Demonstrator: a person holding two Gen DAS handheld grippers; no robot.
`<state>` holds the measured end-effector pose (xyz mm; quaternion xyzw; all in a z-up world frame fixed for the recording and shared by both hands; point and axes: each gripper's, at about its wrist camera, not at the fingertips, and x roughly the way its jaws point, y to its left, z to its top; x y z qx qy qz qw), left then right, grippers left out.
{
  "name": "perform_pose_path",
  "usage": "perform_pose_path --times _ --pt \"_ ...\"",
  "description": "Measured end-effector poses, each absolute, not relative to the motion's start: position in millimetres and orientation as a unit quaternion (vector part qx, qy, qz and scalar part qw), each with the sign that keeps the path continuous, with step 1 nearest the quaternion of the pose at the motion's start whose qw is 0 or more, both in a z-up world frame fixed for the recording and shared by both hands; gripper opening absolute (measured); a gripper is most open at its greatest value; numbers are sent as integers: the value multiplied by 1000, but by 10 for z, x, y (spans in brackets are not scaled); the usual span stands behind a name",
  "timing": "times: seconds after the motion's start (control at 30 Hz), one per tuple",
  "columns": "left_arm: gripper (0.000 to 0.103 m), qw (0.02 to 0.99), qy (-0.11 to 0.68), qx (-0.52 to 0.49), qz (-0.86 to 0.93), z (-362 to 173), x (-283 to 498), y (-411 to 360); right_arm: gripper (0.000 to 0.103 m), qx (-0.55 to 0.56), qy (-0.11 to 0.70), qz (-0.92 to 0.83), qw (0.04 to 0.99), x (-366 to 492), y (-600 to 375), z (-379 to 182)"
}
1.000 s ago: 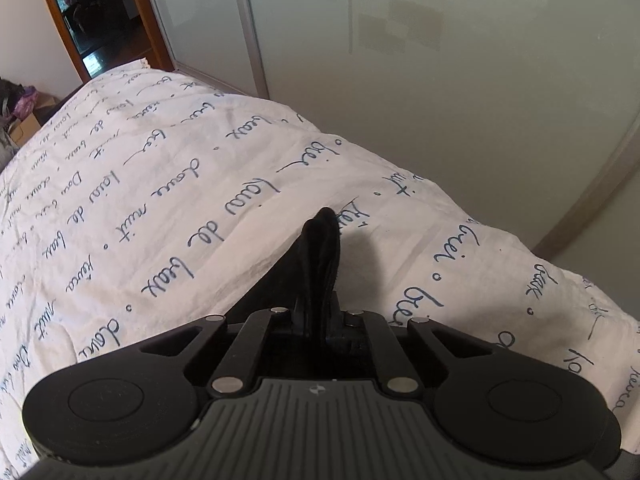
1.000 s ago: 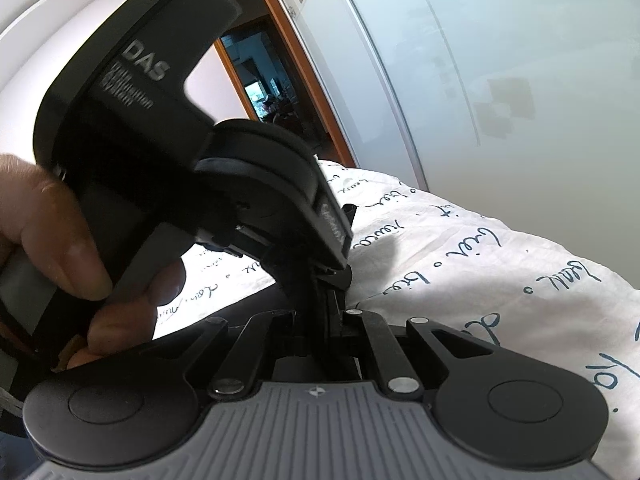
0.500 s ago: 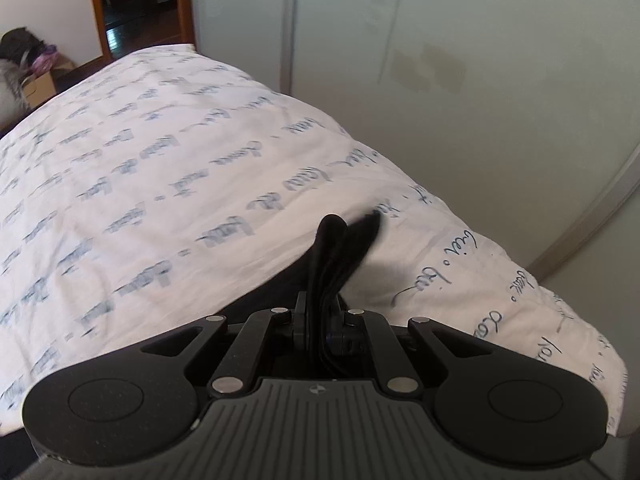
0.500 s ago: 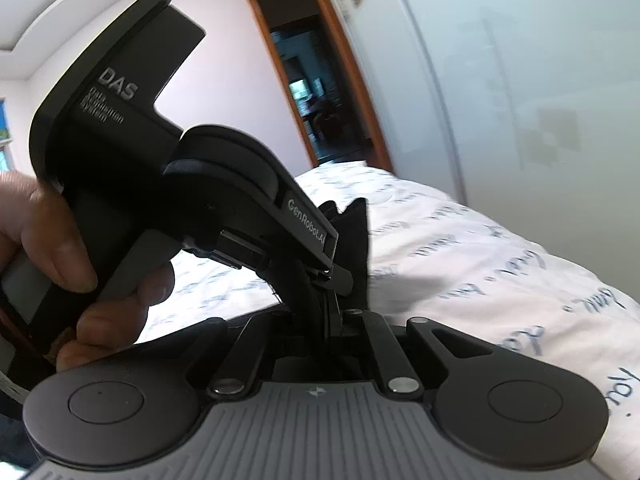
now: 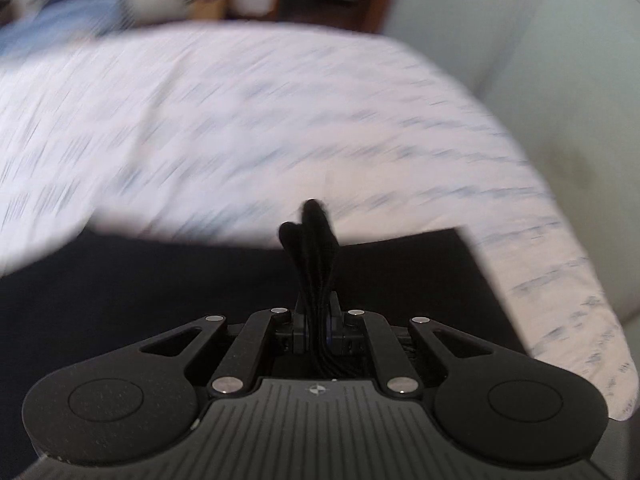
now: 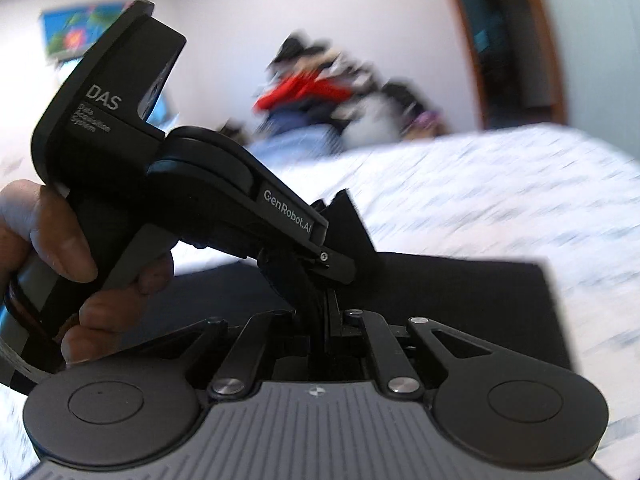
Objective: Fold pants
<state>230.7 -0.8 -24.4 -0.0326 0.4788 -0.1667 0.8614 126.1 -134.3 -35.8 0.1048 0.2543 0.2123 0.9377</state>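
Left gripper [image 5: 316, 320]: your jaws are clamped on a bunched fold of the black pants [image 5: 160, 300]; several layers stand up between the pads at centre frame in the left wrist view.
Right gripper [image 6: 326, 320]: your jaws are closed on the same dark fabric, a stiff peak of it rising just above the pads at centre of the right wrist view.
Pants: the black cloth spreads flat across the lower half of both views, lying on the bed, with a straight edge and a squared corner at right of frame.
Bedspread [image 5: 240, 128]: white with blue script, filling the middle band of each view; heavily blurred, so the lettering cannot be read.
Your left hand [image 6: 60, 248]: at lower left of the right wrist view, fingers wrapped round the handle of the left gripper, whose body crosses the frame diagonally and ends just beside the right gripper's jaws.
Background: a heap of clothes [image 6: 320, 96], red and dark items among them, at upper centre; a wooden door frame [image 6: 540, 40] at upper right; a colourful picture [image 6: 72, 32] on the wall at upper left.
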Motion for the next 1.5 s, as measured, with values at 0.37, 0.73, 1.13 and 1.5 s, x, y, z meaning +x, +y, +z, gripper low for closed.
perform_pose_path --times 0.37,0.73,1.13,1.5 --pt "10 863 455 -140 -167 -349 2150 864 5 23 292 257 921 1110 -573 -264" --pt "21 800 492 -286 -189 -729 2282 1547 6 -73 304 257 914 1103 -47 -497" --pt "27 868 410 -271 -66 -34 931 2611 67 84 298 334 891 1011 -937 -204" --pt "47 915 315 -252 11 346 230 2641 67 -80 301 303 901 1585 -111 -312"
